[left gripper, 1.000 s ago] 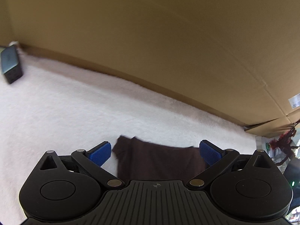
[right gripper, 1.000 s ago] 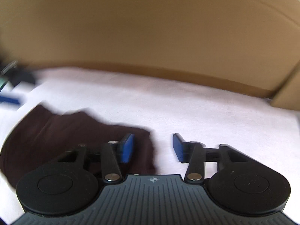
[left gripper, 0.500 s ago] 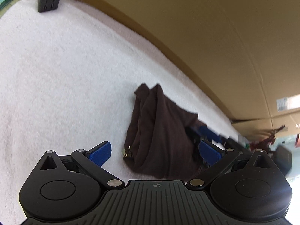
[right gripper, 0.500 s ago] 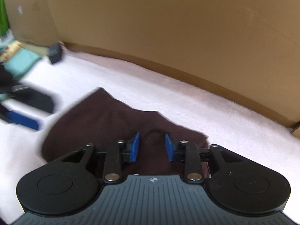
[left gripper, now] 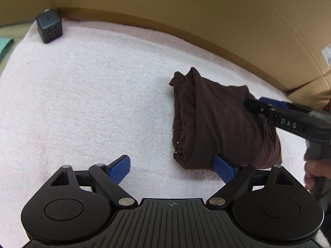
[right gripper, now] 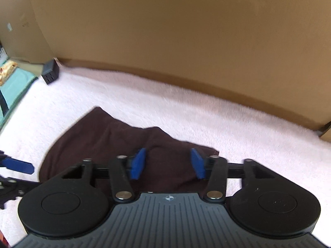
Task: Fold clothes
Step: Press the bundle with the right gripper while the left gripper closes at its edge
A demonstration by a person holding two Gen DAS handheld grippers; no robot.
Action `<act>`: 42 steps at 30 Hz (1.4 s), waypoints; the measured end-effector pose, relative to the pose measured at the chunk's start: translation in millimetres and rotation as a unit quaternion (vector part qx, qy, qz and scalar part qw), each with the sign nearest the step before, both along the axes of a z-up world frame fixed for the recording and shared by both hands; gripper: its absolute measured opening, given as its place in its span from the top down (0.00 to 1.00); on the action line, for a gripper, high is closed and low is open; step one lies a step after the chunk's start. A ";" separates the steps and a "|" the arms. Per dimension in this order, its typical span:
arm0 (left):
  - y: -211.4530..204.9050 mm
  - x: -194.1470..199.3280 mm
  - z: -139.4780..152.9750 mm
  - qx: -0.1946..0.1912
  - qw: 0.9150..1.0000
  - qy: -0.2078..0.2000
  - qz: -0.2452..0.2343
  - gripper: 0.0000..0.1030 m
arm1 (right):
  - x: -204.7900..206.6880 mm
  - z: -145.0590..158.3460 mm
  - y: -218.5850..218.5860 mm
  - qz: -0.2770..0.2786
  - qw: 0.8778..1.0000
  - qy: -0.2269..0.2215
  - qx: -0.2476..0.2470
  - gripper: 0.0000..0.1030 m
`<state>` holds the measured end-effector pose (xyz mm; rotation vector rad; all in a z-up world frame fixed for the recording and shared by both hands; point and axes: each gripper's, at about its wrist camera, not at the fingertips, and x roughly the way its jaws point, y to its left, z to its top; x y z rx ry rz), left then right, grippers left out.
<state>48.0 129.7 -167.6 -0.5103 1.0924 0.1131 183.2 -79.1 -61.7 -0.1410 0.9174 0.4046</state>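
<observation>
Left wrist view, left gripper (left gripper: 172, 168) fingers spread and just closing beside brown garment (left gripper: 219, 119), right gripper (right gripper: 168, 163) fingers closing, apart above it.

a dark charger block (left gripper: 49, 29) sits on the white fleece (left gripper: 93, 95) beside cardboard (left gripper: 186, 6).

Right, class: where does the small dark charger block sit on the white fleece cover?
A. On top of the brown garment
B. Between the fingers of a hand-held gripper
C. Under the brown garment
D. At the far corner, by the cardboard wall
D: the charger block sits on the white fleece cover at its far corner beside the cardboard wall, well apart from the brown garment.
</observation>
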 end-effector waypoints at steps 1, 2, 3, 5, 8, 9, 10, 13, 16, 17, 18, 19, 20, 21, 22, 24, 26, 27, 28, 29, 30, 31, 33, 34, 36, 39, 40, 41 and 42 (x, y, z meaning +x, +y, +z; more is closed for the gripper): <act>-2.8 0.4 0.0 0.007 1.000 -0.001 -0.010 0.24 | -2.5 0.5 2.9 0.008 1.000 -0.005 -0.005 0.63; -5.6 0.8 0.1 0.014 1.000 -0.001 -0.019 0.29 | -4.9 0.7 6.0 0.016 1.000 -0.009 -0.012 0.67; -9.8 0.6 1.5 0.029 0.999 -0.004 -0.029 0.33 | -7.2 0.0 9.2 0.024 0.999 -0.013 -0.022 0.68; -16.9 2.4 4.7 0.059 0.997 -0.008 -0.050 0.44 | -7.7 -5.5 15.5 0.034 0.999 -0.017 -0.038 0.68; -21.5 1.4 5.4 0.061 0.995 -0.010 -0.074 0.59 | -5.3 -9.1 17.3 0.034 0.998 -0.013 -0.043 0.68; -20.4 0.1 5.7 0.053 0.995 -0.013 -0.078 0.57 | -4.4 -9.6 17.2 0.035 0.998 -0.012 -0.043 0.68; -20.1 -1.2 5.8 0.048 0.995 -0.016 -0.083 0.53 | -4.0 -9.7 17.6 0.037 0.998 -0.012 -0.046 0.68; -18.5 -3.9 5.3 0.039 0.995 -0.024 -0.093 0.51 | -3.1 -10.3 18.5 0.043 0.998 -0.013 -0.053 0.68; -17.3 -4.2 5.2 0.039 0.994 -0.028 -0.097 0.51 | -2.2 -11.2 19.0 0.044 0.998 -0.012 -0.054 0.68; -17.0 -4.1 5.4 0.040 0.994 -0.030 -0.098 0.54 | -2.1 -11.6 19.5 0.045 0.997 -0.012 -0.055 0.68; -17.3 -4.2 7.5 0.043 0.993 -0.035 -0.100 0.68 | -2.0 -11.9 19.9 0.046 0.997 -0.012 -0.057 0.68; -18.2 -4.8 11.0 0.047 0.993 -0.041 -0.103 0.76 | -1.8 -11.8 20.1 0.047 0.997 -0.012 -0.058 0.68; -19.1 -5.4 14.4 0.051 0.992 -0.048 -0.105 0.82 | -1.6 -11.6 20.2 0.048 0.997 -0.012 -0.058 0.68; -20.3 -5.9 17.5 0.057 0.991 -0.053 -0.108 0.83 | -1.3 -11.6 20.1 0.049 0.997 -0.012 -0.058 0.68; -21.5 -6.4 20.5 0.063 0.990 -0.059 -0.111 0.83 | -1.0 -11.7 20.0 0.049 0.997 -0.011 -0.058 0.68; -21.3 -4.2 19.5 0.063 0.990 -0.054 -0.116 0.84 | -0.9 -12.1 20.4 0.049 0.997 -0.011 -0.058 0.68; -21.5 -2.3 17.6 0.059 0.990 -0.051 -0.116 0.83 | -1.3 -12.2 21.1 0.049 0.997 -0.011 -0.059 0.68; -21.5 -1.4 16.7 0.057 0.990 -0.049 -0.116 0.82 | -1.4 -12.2 21.4 0.049 0.997 -0.011 -0.060 0.68; -21.3 -1.3 17.0 0.056 0.991 -0.049 -0.115 0.81 | -1.5 -12.2 21.6 0.049 0.997 -0.011 -0.060 0.68; -21.0 -1.2 17.4 0.055 0.991 -0.050 -0.114 0.81 | -1.5 -12.1 21.6 0.049 0.997 -0.011 -0.060 0.68; -19.7 -1.7 16.8 0.055 0.991 -0.048 -0.111 0.81 | -1.6 -12.1 21.6 0.049 0.997 -0.011 -0.060 0.68; -18.4 -2.2 16.3 0.055 0.992 -0.046 -0.107 0.83 | -1.7 -12.2 21.7 0.049 0.997 -0.011 -0.060 0.68; -15.8 -3.0 15.2 0.056 0.993 -0.041 -0.101 0.94 | -1.8 -12.4 21.8 0.048 0.997 -0.011 -0.060 0.68; -14.5 -2.2 13.7 0.064 0.993 -0.035 -0.096 0.95 | -1.9 -12.5 21.7 0.048 0.997 -0.011 -0.060 0.68; -11.7 -0.6 10.8 0.080 0.993 -0.023 -0.086 1.00 | -1.9 -12.7 21.6 0.047 0.997 -0.011 -0.060 0.67; -0.5 -3.4 6.2 0.079 0.994 -0.012 -0.073 1.00 | -1.7 -13.1 20.7 0.045 0.997 -0.011 -0.059 0.65; 3.2 -4.3 4.7 0.079 0.995 -0.009 -0.068 1.00 | -1.4 -13.2 20.0 0.044 0.997 -0.011 -0.058 0.63; 6.9 -5.3 3.5 0.078 0.995 -0.006 -0.064 1.00 | -1.2 -13.3 19.4 0.043 0.997 -0.011 -0.057 0.62; 8.2 -6.9 8.4 0.073 0.995 -0.013 -0.064 1.00 | -0.9 -13.3 18.9 0.042 0.997 -0.010 -0.057 0.61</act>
